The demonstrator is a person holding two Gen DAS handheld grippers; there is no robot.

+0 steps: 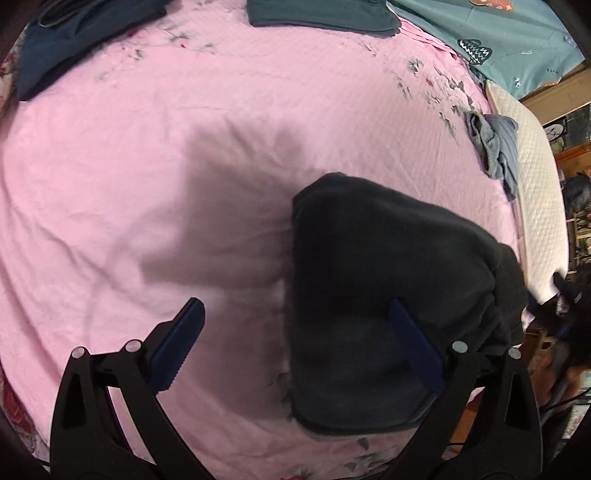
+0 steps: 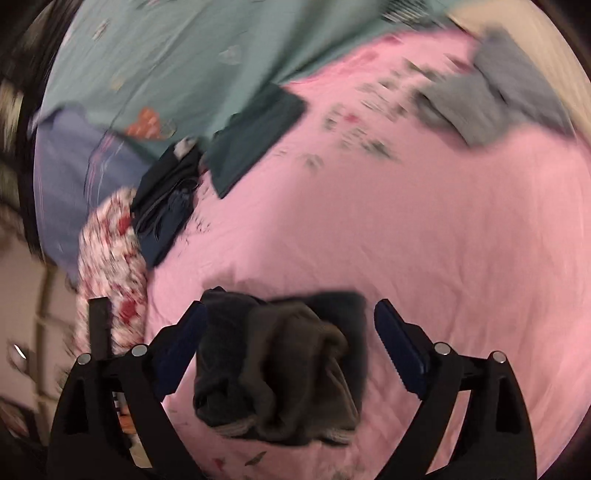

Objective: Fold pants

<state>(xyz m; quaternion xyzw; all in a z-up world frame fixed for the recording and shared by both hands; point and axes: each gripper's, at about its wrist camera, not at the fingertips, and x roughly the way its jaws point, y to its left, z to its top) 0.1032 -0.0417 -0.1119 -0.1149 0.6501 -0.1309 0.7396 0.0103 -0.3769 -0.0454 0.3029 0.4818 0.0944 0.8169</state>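
The dark charcoal pants (image 1: 388, 295) lie folded into a compact bundle on the pink bedsheet (image 1: 184, 166). My left gripper (image 1: 295, 314) is open above the sheet, and its right finger (image 1: 413, 339) lies over the bundle's near side. In the right wrist view the same bundle (image 2: 280, 362) sits between the spread jaws of my right gripper (image 2: 288, 317), which is open and holds nothing. The right wrist view is blurred by motion.
Folded dark green clothes (image 1: 321, 13) and navy clothes (image 1: 74, 33) lie at the far edge of the bed. A crumpled grey garment (image 1: 495, 144) lies at the right by a white quilted pad (image 1: 535, 177). A teal blanket (image 2: 166, 55) covers the far corner.
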